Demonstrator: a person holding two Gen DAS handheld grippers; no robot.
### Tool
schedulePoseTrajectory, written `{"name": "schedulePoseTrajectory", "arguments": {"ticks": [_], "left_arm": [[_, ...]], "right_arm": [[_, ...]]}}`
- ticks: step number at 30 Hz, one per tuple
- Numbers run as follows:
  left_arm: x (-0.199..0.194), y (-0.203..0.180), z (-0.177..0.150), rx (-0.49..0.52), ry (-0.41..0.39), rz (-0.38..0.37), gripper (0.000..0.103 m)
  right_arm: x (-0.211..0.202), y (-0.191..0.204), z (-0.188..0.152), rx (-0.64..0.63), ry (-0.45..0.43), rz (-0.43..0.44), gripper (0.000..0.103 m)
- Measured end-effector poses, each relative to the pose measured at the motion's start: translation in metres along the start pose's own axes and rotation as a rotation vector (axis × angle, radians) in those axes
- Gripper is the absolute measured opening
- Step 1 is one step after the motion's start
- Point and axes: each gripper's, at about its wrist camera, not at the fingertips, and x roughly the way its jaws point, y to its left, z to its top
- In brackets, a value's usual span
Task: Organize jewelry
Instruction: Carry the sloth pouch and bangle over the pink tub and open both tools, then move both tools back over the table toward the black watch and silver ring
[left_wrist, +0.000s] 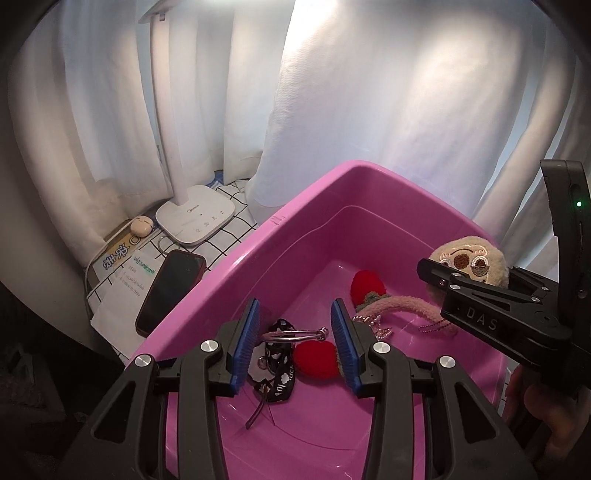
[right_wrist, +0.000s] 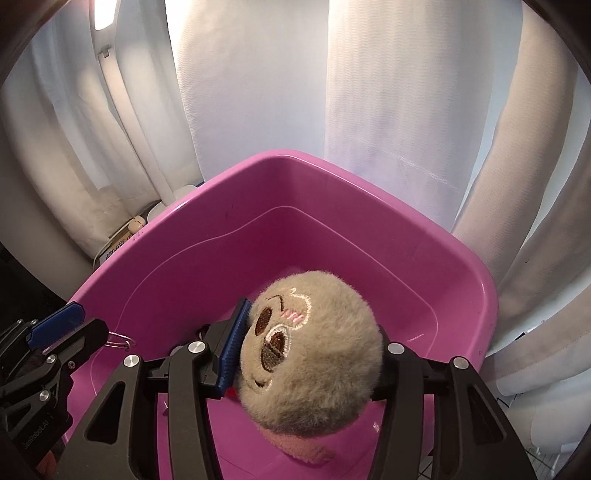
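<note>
A: The pink tub (left_wrist: 236, 258) takes up most of both views. How far along is the sorting?

B: Well along, I'd judge. A plush face charm (right_wrist: 310, 350), a red heart pom (left_wrist: 317, 356), a black printed strap (left_wrist: 279, 363) on a metal ring (left_wrist: 291, 335) and a bead chain (left_wrist: 373, 325) are all inside it.

A: And the grippers?

B: The right gripper (right_wrist: 308, 363) has its fingers around the plush, the left pad touching the fur; the other is hidden, so a firm hold can't be confirmed. The left gripper (left_wrist: 295, 345) stands partly open over the ring, gripping nothing.

A: Differences between views?

B: Only the left wrist shows the surface beside the tub: a lamp base (left_wrist: 195, 218) and phone (left_wrist: 171, 290).
</note>
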Motion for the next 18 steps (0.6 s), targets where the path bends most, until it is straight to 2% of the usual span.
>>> {"name": "schedulePoseTrajectory", "arguments": {"ticks": [1,2,3,4,13,18], "left_arm": [[0.0,-0.001,0.0,0.006,0.003,0.002,0.05],[0.0,-0.002,-0.001,0.012,0.003,0.005,0.056],[-0.001,-0.002,-0.001,0.016,0.001,0.013,0.077],[-0.003,-0.003,-0.001,0.018,-0.011,0.017,0.09],[-0.012,-0.003,-0.003,0.009,-0.016,0.021,0.094],[-0.023,-0.014,-0.008,0.035,-0.02,0.004,0.095]], "right_arm": [[0.002,0.0,0.002,0.004,0.004,-0.008,0.061],[0.001,-0.002,0.002,0.008,0.002,-0.014,0.062],[0.0,-0.003,0.002,0.012,0.001,-0.02,0.062],[0.001,-0.003,0.003,0.016,0.002,-0.02,0.062],[-0.022,-0.016,0.0,0.06,-0.048,-0.017,0.062],[-0.055,-0.034,-0.014,0.094,-0.124,-0.004,0.062]]}}
